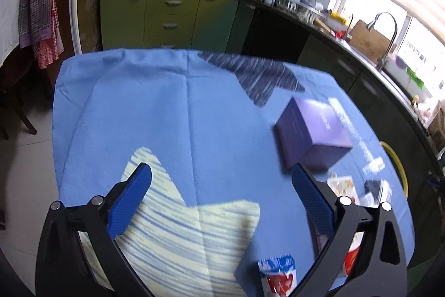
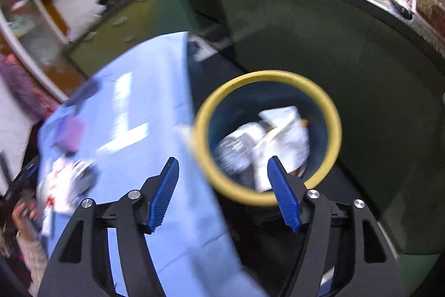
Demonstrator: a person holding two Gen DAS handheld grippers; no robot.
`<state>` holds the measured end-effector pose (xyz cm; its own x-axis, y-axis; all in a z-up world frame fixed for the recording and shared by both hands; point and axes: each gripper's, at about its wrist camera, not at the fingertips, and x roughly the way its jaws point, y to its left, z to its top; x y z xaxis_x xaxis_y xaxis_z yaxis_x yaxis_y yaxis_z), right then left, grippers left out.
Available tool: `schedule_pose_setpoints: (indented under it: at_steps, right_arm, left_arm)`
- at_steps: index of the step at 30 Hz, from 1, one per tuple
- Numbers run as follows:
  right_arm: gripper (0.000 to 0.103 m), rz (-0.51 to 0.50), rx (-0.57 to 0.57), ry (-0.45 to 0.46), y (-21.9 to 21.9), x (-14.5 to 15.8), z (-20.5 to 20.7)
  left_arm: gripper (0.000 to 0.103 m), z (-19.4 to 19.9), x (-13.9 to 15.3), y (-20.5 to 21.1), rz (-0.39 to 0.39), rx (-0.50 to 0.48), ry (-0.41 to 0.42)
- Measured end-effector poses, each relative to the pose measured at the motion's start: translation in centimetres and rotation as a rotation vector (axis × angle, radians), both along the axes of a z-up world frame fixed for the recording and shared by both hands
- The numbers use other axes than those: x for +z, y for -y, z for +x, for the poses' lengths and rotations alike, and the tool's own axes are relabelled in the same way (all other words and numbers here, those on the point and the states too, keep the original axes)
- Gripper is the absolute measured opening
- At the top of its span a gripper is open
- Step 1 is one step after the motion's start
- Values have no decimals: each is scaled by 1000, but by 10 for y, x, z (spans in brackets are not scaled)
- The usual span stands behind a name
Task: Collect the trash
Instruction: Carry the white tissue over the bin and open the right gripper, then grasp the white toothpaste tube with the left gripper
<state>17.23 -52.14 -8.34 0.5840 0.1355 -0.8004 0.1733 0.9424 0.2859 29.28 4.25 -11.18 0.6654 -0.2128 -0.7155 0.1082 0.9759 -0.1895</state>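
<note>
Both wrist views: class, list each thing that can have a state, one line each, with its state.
left gripper: open, nothing between its fingers
right gripper: open, empty, over the bin
yellow-rimmed bin: lidless, crumpled white trash inside
purple box: closed, lying on the blue tablecloth
red and white wrapper: lying on the table, not yet collected

A matt blue cloth (image 1: 172, 113) covers the tabletop. The purple cardboard box (image 1: 313, 131) looks smooth with a slight sheen. Crinkled glossy plastic wrappers (image 2: 264, 141) fill the yellow-rimmed plastic bin (image 2: 332, 113).
</note>
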Motion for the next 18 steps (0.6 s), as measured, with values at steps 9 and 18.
schedule_pose_setpoints:
  at_steps: [9,18]
  right_arm:
    - [71,118,23,83,-23,-20,-49]
    - [72,176,61,105,-25,-26,-52]
  left_arm:
    - [96,-28,-8,30,171,-71,-310]
    - [87,-45,-22,54,290,-163,-488]
